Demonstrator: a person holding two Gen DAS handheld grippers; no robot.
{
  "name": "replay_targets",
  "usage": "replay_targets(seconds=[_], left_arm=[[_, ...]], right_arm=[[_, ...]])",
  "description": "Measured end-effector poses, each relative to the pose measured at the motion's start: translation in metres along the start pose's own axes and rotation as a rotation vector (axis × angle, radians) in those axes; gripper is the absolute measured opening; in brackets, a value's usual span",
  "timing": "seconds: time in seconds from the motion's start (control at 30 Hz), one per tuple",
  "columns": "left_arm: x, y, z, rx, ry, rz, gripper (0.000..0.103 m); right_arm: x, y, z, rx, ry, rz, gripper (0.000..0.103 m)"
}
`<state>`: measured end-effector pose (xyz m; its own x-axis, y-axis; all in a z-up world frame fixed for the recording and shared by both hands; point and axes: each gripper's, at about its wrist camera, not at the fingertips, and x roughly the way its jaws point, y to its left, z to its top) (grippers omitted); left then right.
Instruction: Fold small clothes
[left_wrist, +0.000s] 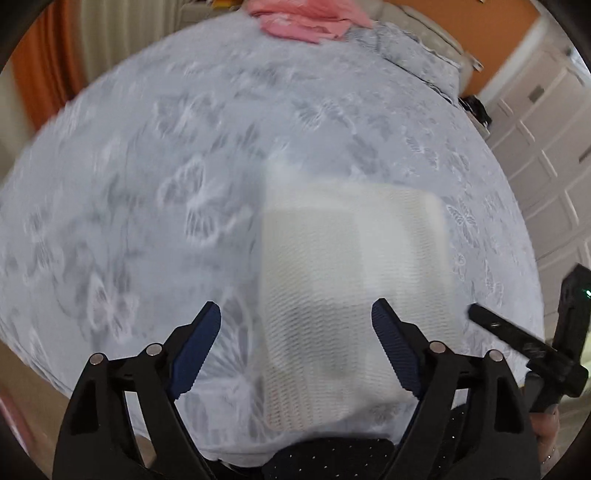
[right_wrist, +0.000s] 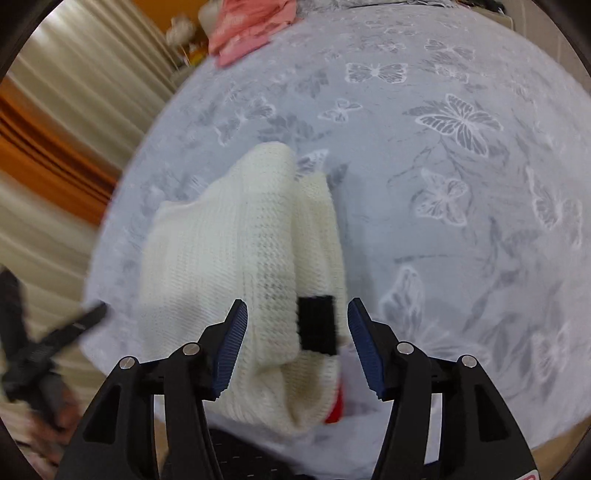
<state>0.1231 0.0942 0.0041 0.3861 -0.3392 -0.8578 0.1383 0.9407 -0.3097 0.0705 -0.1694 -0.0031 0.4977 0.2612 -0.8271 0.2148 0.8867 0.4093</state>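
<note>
The left tongs (left_wrist: 295, 317) stood released, their 2 blue ribbed pads (left_wrist: 391, 343) apart above the near edge of the cream knitted garment (left_wrist: 351, 277). The right tongs (right_wrist: 297, 314) were likewise released, pads wide of the same garment (right_wrist: 229, 258), which lay folded between them without contact; a black label (right_wrist: 317, 325) and a red patch (right_wrist: 334, 410) showed at its near end. The garment rested on a pale grey butterfly-print bedspread (right_wrist: 461, 184). At the far edge of the bed lay a pink crumpled cloth (left_wrist: 306, 22). Beyond hung cream and orange curtains (right_wrist: 66, 122).
</note>
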Motion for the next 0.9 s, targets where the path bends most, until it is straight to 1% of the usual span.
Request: replay_targets(seconds=[0.03,0.07,0.1,0.13,0.17,0.2,0.27,0.33,0.37,0.4,0.43,0.47,0.53,0.57,0.63,0.67,0.7,0.73,0.77,0.8,0.83,0.87,0.9], left_arm=[[-0.001,0.005,-0.003,-0.016,-0.009,-0.006,0.082],[-0.001,0.009,-0.004,-0.031,-0.016,-0.003,0.085],[0.0,0.011,-0.004,-0.038,-0.016,-0.001,0.086],[0.003,0.012,-0.003,-0.044,-0.009,-0.001,0.087],[0.011,0.013,-0.001,-0.049,0.004,0.001,0.088],[0.016,0.014,-0.001,-0.057,0.014,-0.005,0.089],[0.032,0.019,-0.001,-0.09,0.039,-0.027,0.091],[0.051,0.025,-0.002,-0.132,0.078,-0.048,0.091],[0.063,0.028,-0.004,-0.153,0.102,-0.075,0.088],[0.072,0.03,-0.006,-0.159,0.124,-0.094,0.08],[0.078,0.03,-0.006,-0.156,0.139,-0.133,0.056],[0.078,0.027,-0.005,-0.15,0.146,-0.152,0.054],[0.062,0.016,0.0,-0.102,0.112,-0.154,0.047],[0.057,0.011,0.003,-0.07,0.096,-0.152,0.047],[0.051,0.002,0.006,-0.017,0.066,-0.107,0.047],[0.054,-0.001,0.008,0.007,0.061,-0.07,0.046],[0.06,-0.003,0.008,0.02,0.069,-0.049,0.047],[0.07,-0.004,0.007,0.024,0.089,-0.031,0.053],[0.076,-0.004,0.006,0.024,0.1,-0.024,0.059],[0.078,-0.004,0.004,0.021,0.104,-0.016,0.06],[0.075,-0.003,0.004,0.013,0.099,-0.016,0.062],[0.07,-0.002,0.003,0.008,0.092,-0.02,0.069],[0.066,0.0,0.002,0.001,0.087,-0.027,0.075]], right_arm=[[-0.006,0.004,0.003,-0.022,-0.02,-0.001,0.058],[-0.006,0.01,0.008,-0.047,-0.019,-0.004,0.066],[-0.005,0.014,0.012,-0.061,-0.016,-0.004,0.071],[0.0,0.019,0.02,-0.076,-0.014,-0.005,0.08],[0.007,0.024,0.028,-0.089,-0.009,0.0,0.086],[0.016,0.027,0.034,-0.095,0.004,0.01,0.086],[0.045,0.025,0.044,-0.088,0.061,0.012,0.086],[0.08,0.013,0.05,-0.028,0.154,-0.014,0.086],[0.098,0.003,0.046,0.026,0.205,0.008,0.07],[0.108,-0.002,0.041,0.057,0.23,0.043,0.054],[0.107,-0.002,0.037,0.059,0.224,0.058,0.037],[0.098,0.003,0.035,0.041,0.193,0.068,0.031],[0.074,0.014,0.033,-0.001,0.135,0.077,0.029],[0.057,0.017,0.031,-0.003,0.098,0.091,0.028],[0.043,0.016,0.025,0.007,0.055,0.102,0.028],[0.046,0.013,0.023,0.008,0.059,0.089,0.028],[0.057,0.009,0.022,0.014,0.087,0.071,0.029],[0.07,0.003,0.02,0.021,0.126,0.047,0.032],[0.086,-0.005,0.016,0.04,0.181,0.024,0.038],[0.088,-0.009,0.016,0.065,0.183,0.043,0.038],[0.085,-0.011,0.017,0.087,0.172,0.061,0.041],[0.077,-0.013,0.018,0.112,0.151,0.082,0.052],[0.073,-0.013,0.02,0.121,0.134,0.09,0.061]])
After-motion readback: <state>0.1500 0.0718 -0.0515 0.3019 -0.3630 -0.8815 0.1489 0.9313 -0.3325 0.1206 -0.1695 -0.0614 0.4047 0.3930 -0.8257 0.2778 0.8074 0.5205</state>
